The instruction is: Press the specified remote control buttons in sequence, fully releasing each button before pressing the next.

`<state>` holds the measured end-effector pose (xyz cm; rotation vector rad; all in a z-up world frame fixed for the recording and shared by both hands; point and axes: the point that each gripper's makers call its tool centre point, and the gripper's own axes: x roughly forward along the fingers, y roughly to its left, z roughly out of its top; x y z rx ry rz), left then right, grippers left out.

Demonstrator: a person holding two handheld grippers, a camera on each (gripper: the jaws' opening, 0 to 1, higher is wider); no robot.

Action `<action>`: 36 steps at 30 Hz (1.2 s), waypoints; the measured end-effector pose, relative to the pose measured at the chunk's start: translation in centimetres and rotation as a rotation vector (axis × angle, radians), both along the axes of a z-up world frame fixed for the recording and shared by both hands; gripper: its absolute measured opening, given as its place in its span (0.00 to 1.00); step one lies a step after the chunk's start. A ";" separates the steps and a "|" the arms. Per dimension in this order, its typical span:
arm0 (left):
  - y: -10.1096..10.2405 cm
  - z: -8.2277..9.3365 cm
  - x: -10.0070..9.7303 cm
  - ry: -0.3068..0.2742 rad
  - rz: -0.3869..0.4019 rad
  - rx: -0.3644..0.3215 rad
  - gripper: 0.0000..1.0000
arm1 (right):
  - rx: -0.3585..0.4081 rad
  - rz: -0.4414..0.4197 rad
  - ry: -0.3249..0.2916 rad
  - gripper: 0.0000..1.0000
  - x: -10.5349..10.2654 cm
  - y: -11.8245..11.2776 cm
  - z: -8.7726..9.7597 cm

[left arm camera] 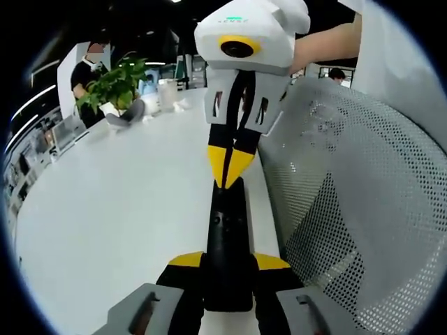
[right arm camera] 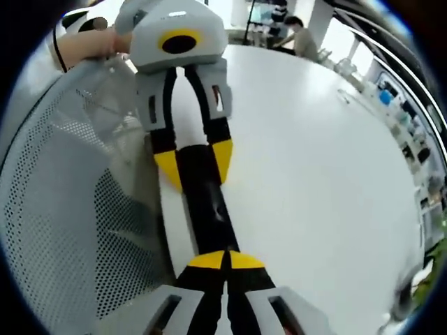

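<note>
In the left gripper view, the left tongs [left arm camera: 228, 263] rise from the bottom with their yellow-tipped jaws closed on the near end of the remote [left arm camera: 228, 241], a long, slim black bar that runs straight away over the white desk [left arm camera: 105, 209]. Small buttons show faintly on its dark top face. At its far end the right tongs [left arm camera: 230, 167] come down from above, their two yellow tips drawn together to a point that meets the remote's top. A grey perforated mesh chair back [left arm camera: 356, 209] curves along the right, and a leafy green plant [left arm camera: 115, 84] stands far off on the desk. In the right gripper view, the right tongs [right arm camera: 225, 259] stand with the yellow tips pressed together, nothing between them, and rest on the near end of the remote [right arm camera: 206, 202]. The remote stretches away as a glossy black strip along the desk [right arm camera: 314, 160] edge, and the left tongs [right arm camera: 195, 162] grip its far end with a yellow tip on each side. The mesh chair back [right arm camera: 70, 209] fills the left, pale and dotted with fine holes.
</note>
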<state>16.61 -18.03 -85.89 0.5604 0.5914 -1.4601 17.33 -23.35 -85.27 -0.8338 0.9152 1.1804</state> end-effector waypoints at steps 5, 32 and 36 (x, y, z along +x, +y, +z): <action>0.0 0.0 0.0 0.001 -0.001 -0.001 0.25 | 0.010 0.039 0.028 0.00 -0.7 0.5 0.1; 0.0 0.0 0.1 0.005 0.000 -0.009 0.25 | 0.004 0.009 0.010 0.00 -0.7 0.5 -0.1; 0.0 0.0 0.1 0.005 0.000 -0.010 0.25 | 0.024 0.003 -0.026 0.00 -0.7 0.4 -0.1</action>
